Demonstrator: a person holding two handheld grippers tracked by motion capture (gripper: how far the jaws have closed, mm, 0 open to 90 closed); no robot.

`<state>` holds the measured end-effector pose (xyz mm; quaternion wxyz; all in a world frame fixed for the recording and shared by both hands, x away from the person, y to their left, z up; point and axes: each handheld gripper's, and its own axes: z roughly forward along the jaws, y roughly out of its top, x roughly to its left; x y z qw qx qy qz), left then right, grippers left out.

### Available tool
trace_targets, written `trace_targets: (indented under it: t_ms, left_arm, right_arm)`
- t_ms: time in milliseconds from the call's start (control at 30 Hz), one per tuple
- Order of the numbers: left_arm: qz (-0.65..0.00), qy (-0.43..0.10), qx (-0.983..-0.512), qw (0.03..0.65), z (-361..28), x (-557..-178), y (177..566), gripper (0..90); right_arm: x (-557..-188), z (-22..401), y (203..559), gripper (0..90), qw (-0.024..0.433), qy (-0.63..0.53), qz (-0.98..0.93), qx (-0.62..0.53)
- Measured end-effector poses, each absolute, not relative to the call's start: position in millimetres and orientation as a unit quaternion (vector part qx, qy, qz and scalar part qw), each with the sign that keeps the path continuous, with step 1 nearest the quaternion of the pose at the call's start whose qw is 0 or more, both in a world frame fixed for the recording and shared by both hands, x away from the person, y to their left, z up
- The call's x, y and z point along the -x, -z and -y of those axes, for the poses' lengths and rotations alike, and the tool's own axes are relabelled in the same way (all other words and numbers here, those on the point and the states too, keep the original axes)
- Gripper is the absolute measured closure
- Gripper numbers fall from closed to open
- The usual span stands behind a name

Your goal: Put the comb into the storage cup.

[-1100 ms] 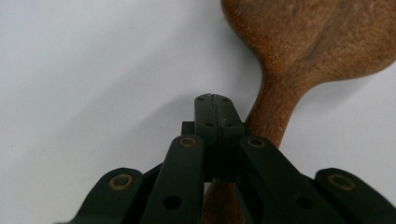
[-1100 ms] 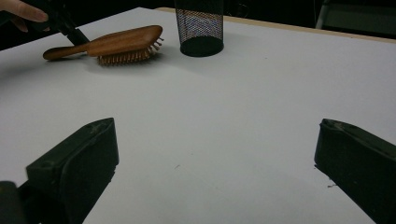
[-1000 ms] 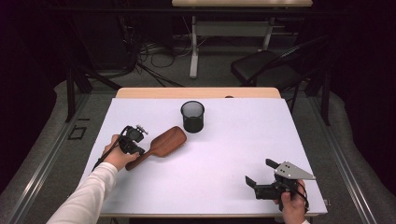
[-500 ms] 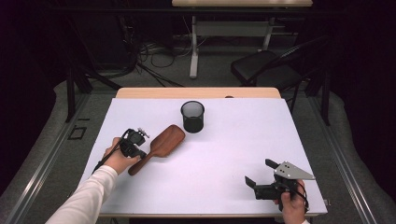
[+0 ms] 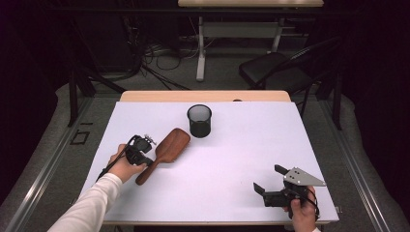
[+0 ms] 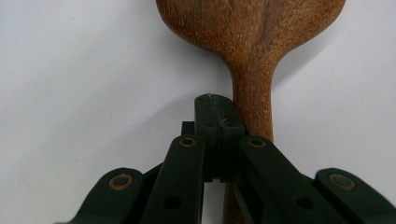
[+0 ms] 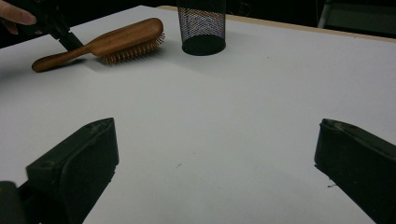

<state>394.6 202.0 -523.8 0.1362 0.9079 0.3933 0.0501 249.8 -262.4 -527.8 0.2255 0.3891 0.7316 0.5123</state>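
**Wooden hairbrush on a white table, one claw beside its handle**

No brand, label or writing can be read on anything here.

The room is dark, with grey floor, a tangle of cables (image 5: pixel 145 58) at the far left, a black chair (image 5: pixel 278 72) at the far right and the white legs of another desk (image 5: pixel 237 31) behind. The table (image 5: pixel 251 145) has a plain white top with a pale wooden strip showing along its far edge.

A black mesh cup (image 5: pixel 199 121) stands upright near the far middle. Just left and nearer lies the wooden hairbrush (image 5: pixel 164 152), bristles down, head toward the cup and handle pointing to the near left.

The left gripper (image 5: pixel 145 155) is clenched with nothing between its jaws; its closed tips lie just beside the brush handle, on its left in the left gripper view. The right gripper (image 5: pixel 270 181) sits at the near right, well apart from the brush, jaws spread wide over bare table.
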Motion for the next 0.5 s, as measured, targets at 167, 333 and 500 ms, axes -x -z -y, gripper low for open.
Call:
trace_targets:
  t_ms: [167, 333, 500]
  left_arm:
    - [-0.392, -0.050, -0.908, 0.137, -200.7, -393.2, 524.0, 90.0]
    - [-0.390, -0.049, -0.909, 0.137, -199.5, -392.6, 524.1, 90.0]
    - [-0.394, -0.053, -0.907, 0.137, -200.7, -393.7, 524.0, 90.0]
  right_arm:
    - [-249.8, 262.6, 527.7, 0.0, 0.225, -0.512, -0.732, -0.389]
    - [-249.6, 262.6, 527.6, 0.0, 0.224, -0.510, -0.733, -0.389]
    - [-249.8, 262.6, 527.7, 0.0, 0.224, -0.511, -0.733, -0.390]
